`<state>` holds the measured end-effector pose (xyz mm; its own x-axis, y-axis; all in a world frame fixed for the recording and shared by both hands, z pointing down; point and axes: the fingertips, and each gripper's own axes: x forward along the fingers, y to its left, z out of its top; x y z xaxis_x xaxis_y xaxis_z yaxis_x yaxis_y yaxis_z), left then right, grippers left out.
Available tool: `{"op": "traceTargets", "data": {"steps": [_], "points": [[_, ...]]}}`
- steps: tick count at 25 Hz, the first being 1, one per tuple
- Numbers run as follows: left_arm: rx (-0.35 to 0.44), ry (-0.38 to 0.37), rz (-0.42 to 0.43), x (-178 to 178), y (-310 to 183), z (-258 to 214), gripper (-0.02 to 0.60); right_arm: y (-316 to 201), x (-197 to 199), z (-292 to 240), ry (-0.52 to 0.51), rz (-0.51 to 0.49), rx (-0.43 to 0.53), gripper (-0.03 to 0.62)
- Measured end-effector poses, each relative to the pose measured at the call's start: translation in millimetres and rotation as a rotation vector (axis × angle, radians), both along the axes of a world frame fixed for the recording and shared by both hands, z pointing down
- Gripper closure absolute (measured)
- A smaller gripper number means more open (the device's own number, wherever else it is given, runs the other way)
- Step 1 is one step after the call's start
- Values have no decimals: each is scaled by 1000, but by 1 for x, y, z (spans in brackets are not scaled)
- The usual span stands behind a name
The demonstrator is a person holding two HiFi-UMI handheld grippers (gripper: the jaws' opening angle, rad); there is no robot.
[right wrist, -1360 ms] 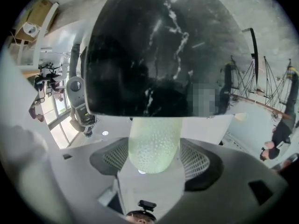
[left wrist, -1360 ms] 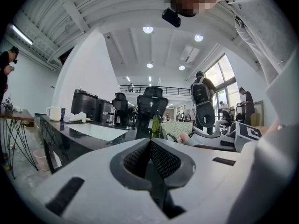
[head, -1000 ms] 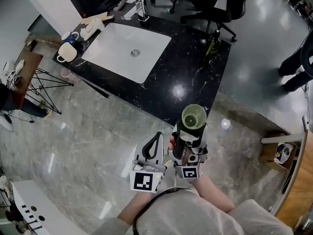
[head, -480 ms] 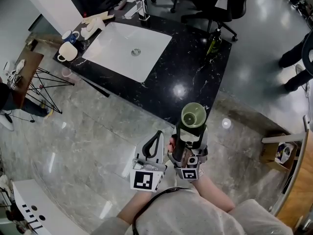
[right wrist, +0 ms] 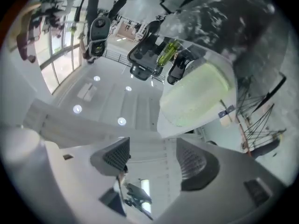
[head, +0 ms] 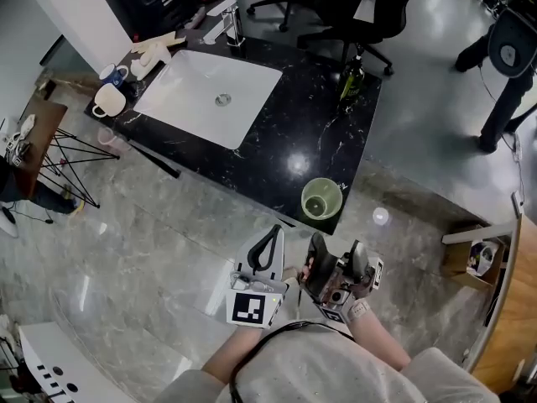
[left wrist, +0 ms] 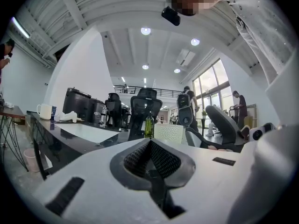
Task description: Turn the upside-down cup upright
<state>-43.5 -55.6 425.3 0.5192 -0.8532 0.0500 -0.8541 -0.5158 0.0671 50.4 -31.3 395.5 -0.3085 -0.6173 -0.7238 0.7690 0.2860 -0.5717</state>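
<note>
Cup (head: 321,198) is seen mouth-up, apparently on the bench (head: 315,133) corner, just ahead of the open, empty right tool (head: 336,254), the closed left tool (head: 270,240) lying farther off.

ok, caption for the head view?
Green cup upright on corner of black counter; right gripper open, apart from it; left gripper shut.

Cup (head: 322,198): pale green, upright, open mouth facing up. Stands free on the black marble counter (head: 336,133), at the near right corner, just inside the edge.
</note>
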Motion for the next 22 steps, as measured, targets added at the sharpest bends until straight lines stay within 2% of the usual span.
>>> {"op": "traceTargets", "data": {"steps": [1, 4, 5, 8, 12, 14, 19, 22], "points": [[2, 4, 8, 3, 0, 0, 577, 2, 3, 2, 98, 25, 0, 292], [0, 39, 34, 15, 1, -6, 577, 6, 5, 9, 494, 106, 21, 516], [-1, 47, 45, 19, 3, -7, 577, 9, 4, 10, 613, 123, 38, 565], [6, 46, 77, 29, 5, -5, 577, 14, 7, 9, 917, 197, 110, 582], [6, 38, 116, 41, 7, 6, 577, 12, 7, 10, 1368, 358, 218, 586], [6, 49, 130, 47, 10, 7, 577, 11, 4, 11, 1555, 436, 273, 588], [4, 48, 158, 59, 15, 6, 577, 6, 6, 18, 1827, 557, 312, 588], [-1, 54, 160, 62, 16, 4, 577, 6, 7, 21, 1944, 598, 324, 588]]}}
